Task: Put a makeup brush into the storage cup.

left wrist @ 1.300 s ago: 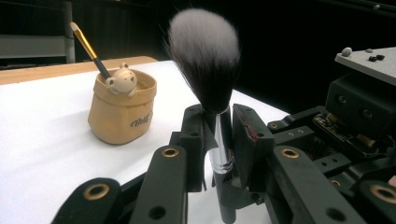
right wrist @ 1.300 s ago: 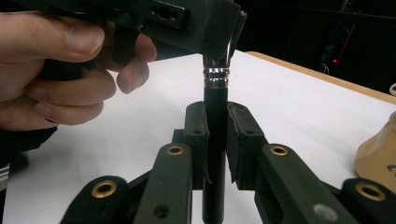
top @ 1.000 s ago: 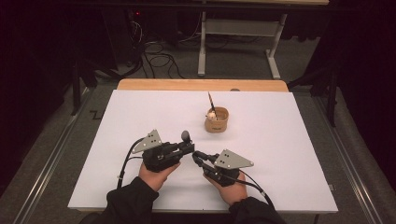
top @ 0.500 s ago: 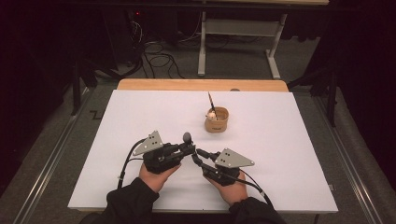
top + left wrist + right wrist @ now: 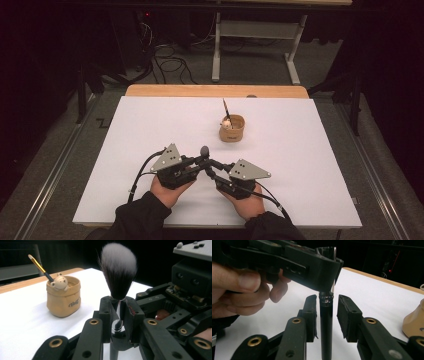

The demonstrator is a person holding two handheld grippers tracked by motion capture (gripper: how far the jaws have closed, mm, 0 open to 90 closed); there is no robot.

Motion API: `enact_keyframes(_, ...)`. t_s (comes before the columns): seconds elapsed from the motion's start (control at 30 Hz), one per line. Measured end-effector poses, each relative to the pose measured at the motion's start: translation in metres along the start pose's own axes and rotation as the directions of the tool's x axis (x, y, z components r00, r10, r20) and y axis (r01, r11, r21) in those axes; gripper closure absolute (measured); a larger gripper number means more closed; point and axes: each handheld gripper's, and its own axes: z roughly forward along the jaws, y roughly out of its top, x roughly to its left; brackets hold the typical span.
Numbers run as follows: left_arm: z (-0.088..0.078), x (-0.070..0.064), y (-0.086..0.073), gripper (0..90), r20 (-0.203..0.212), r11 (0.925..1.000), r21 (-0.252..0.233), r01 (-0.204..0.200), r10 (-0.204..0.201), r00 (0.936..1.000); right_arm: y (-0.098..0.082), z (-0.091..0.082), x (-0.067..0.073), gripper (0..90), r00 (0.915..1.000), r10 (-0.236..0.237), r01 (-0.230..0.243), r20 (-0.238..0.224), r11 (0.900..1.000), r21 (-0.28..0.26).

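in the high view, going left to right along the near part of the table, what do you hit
left tool → makeup brush → right tool; farther back and further right, the tan pot

Dark room, grey floor (image 5: 190, 75), white table frame (image 5: 255, 35) behind

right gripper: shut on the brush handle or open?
Open. Right gripper pads stand apart from the brush handle, gaps both sides; left gripper clamps it.

Upright black-handled makeup brush (image 5: 117, 277), bristles up
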Motion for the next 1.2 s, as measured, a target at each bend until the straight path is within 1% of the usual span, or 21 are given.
enact_keyframes(0.37,0.0008,0.0004,-0.0009,78.2,-0.012,1.0000,0.007,-0.006,0.006,0.9999,0.0004,0.0008,0.0013,74.6,0.9997,0.015,-0.015,0.020,1.000,-0.001)
enact_keyframes(0.57,0.0009,0.0004,-0.0009,78.2,-0.008,1.0000,0.005,-0.002,0.002,1.0000,0.0003,0.0012,0.0029,79.0,0.9998,0.008,-0.008,0.015,1.000,-0.002)
enact_keyframes(0.87,0.0011,0.0010,-0.0015,77.1,-0.005,0.9999,-0.003,0.011,-0.011,0.9999,0.0005,0.0007,0.0022,80.2,0.9999,0.013,-0.013,0.008,1.000,0.000)
enact_keyframes(0.9,0.0007,0.0015,-0.0013,76.0,-0.006,0.9998,-0.010,0.017,-0.017,0.9998,0.0006,0.0006,0.0021,80.2,0.9999,0.014,-0.014,0.009,1.000,0.000)
enact_keyframes(0.97,-0.0006,0.0027,-0.0004,69.9,0.000,0.9991,-0.022,0.036,-0.036,0.9993,0.0006,0.0003,0.0013,80.2,0.9997,0.020,-0.020,0.012,1.000,0.001)
enact_keyframes(1.0,-0.0019,0.0033,0.0004,68.3,0.003,0.9986,-0.031,0.044,-0.044,0.9990,0.0007,0.0000,0.0008,80.2,0.9997,0.024,-0.024,0.011,1.000,0.000)
enact_keyframes(1.2,-0.0081,0.0063,0.0026,59.0,-0.004,0.9976,-0.047,0.050,-0.050,0.9987,0.0011,-0.0024,-0.0028,80.2,0.9992,0.034,-0.034,0.022,0.999,-0.003)
